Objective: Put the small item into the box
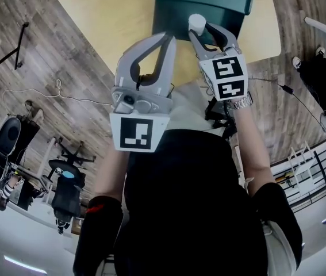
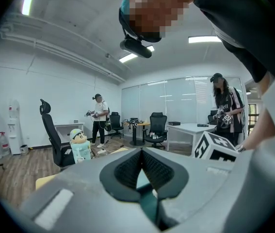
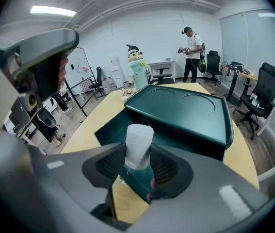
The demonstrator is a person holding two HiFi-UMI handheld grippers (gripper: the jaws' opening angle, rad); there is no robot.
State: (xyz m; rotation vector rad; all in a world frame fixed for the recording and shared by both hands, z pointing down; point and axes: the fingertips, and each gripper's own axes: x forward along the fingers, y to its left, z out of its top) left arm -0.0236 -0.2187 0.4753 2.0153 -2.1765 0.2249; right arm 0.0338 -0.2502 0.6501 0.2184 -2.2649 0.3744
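Over the box (image 3: 190, 115), right claw (image 3: 137, 154) pinches a white roll (image 3: 139, 140); left claw (image 2: 141, 155) closed, empty.

The small item (image 3: 139, 142), a white cloth-like cylinder, stood upright with its lower half clamped between the jaws of the right gripper (image 3: 139, 165), at the near side of the box (image 3: 186, 113). The dark green box sat on the pale table (image 3: 86, 127) at 12 o'clock from the item, its flat lid with a round recess covering the far part and a dark opening showing at 10 o'clock
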